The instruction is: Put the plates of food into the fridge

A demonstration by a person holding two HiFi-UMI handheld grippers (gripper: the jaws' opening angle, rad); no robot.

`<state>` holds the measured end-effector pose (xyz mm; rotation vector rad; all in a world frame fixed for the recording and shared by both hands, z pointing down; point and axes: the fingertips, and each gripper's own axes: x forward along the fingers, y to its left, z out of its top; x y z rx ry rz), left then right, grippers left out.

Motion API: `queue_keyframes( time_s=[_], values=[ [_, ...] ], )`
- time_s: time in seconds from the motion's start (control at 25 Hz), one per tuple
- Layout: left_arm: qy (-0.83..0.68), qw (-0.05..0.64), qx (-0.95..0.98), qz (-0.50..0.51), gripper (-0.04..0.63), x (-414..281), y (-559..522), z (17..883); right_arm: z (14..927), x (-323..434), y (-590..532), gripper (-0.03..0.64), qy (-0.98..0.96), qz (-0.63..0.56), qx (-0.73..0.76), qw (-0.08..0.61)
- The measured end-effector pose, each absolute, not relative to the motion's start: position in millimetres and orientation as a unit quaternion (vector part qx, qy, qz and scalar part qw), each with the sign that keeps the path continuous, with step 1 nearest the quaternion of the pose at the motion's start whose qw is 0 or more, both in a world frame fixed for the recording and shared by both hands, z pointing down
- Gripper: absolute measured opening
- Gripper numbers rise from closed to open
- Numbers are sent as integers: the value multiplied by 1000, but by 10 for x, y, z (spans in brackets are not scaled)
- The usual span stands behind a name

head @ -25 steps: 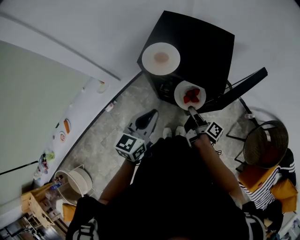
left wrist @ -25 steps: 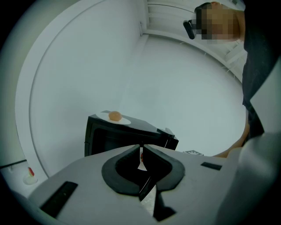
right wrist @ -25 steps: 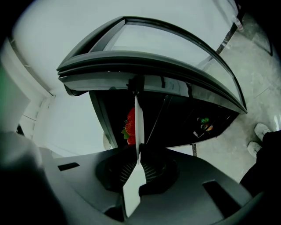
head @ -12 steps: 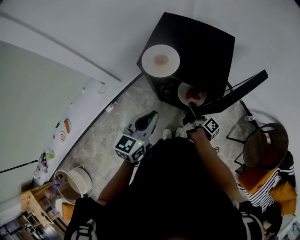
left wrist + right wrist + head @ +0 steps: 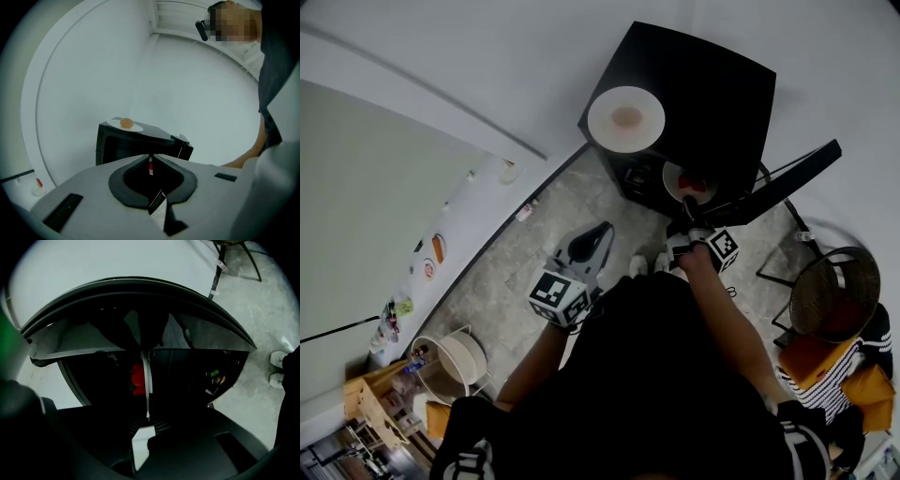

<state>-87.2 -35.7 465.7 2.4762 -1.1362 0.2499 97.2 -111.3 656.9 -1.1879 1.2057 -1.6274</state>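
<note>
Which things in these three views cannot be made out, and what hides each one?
- Right gripper view: the fridge interior is mostly too dark to show its shelves.
- Right gripper view: the held plate is seen edge-on, so its red food cannot be identified.
- Head view: the right gripper covers that plate's near rim.
- Left gripper view: the food on the top plate is too small to name.

Fridge (image 5: 712,84): black, smooth, matt. Red-food plate (image 5: 672,180): white, glossy. Floor (image 5: 534,253): grey, mottled stone look.
</note>
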Motion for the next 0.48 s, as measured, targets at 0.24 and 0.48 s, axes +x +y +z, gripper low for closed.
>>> queue_keyframes(
  time_s=[0.24,0.48],
  values=[
    [-408,204,886,86,38,-865,-359,4662,6594,1041,-1218,34,464,-630,-479,397],
    [-408,206,885,86,38,-844,-343,4648,6604,1146,-1306,34,457,-613,-502,404]
  ],
)
